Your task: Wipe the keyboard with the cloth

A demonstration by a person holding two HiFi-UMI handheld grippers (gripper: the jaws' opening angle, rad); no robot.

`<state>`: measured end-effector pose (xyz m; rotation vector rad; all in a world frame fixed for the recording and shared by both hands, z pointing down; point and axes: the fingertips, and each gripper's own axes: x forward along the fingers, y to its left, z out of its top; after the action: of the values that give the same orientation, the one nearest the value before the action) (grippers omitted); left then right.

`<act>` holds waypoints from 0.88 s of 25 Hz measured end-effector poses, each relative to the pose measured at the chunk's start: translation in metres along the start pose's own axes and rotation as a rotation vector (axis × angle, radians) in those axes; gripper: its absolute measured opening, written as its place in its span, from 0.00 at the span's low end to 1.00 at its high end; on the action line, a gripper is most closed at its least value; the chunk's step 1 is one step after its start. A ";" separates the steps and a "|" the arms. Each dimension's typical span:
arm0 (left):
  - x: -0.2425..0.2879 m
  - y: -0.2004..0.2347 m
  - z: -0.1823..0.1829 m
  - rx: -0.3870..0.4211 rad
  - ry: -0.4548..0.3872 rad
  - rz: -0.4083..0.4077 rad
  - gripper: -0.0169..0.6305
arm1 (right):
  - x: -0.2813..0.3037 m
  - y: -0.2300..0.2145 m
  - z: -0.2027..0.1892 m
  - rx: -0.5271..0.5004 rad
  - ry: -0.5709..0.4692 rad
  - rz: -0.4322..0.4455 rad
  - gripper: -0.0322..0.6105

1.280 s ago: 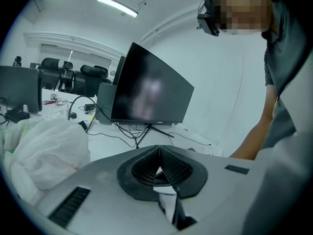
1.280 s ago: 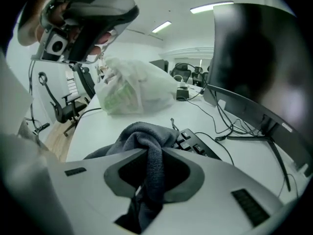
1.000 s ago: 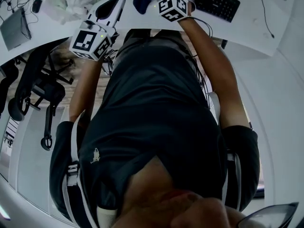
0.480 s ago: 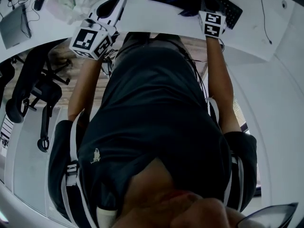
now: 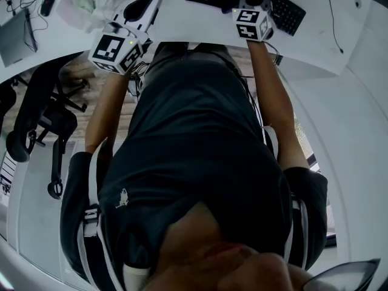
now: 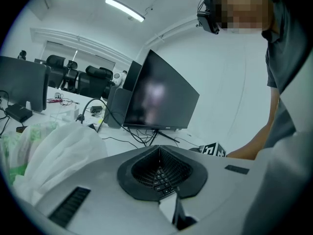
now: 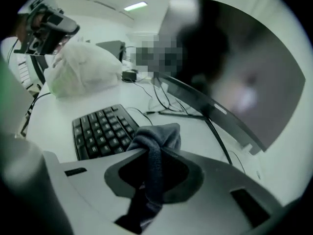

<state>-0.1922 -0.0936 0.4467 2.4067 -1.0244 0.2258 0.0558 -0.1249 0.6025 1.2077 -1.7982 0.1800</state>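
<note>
right gripper [image 7: 150,154] arm outstretched, clamping cloth [image 7: 157,135] over keyboard [image 7: 100,129] | left gripper [image 6: 159,148] jaws together, empty

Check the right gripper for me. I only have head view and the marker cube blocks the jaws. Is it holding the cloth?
Observer: Yes. The right gripper view shows the right gripper with its jaws shut on the dark cloth, which bunches up past the tips.
Operator: Cloth on the keys?
Observer: Can't tell contact. The keyboard lies just left of the cloth in that view.
Operator: Left gripper?
Observer: The left gripper has its jaws together with nothing between them. It faces a dark monitor.
</note>
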 end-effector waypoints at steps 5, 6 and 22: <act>-0.005 -0.005 0.002 0.014 -0.003 0.004 0.03 | 0.012 0.083 0.079 -0.204 -0.139 0.196 0.16; -0.007 -0.006 0.003 0.017 -0.004 0.007 0.03 | 0.012 0.085 0.082 -0.227 -0.139 0.207 0.16; -0.003 -0.027 0.020 0.085 -0.053 0.062 0.03 | -0.058 -0.127 -0.137 0.136 0.143 -0.113 0.15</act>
<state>-0.1755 -0.0863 0.4183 2.4710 -1.1360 0.2325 0.2442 -0.0735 0.5909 1.3538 -1.6109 0.3197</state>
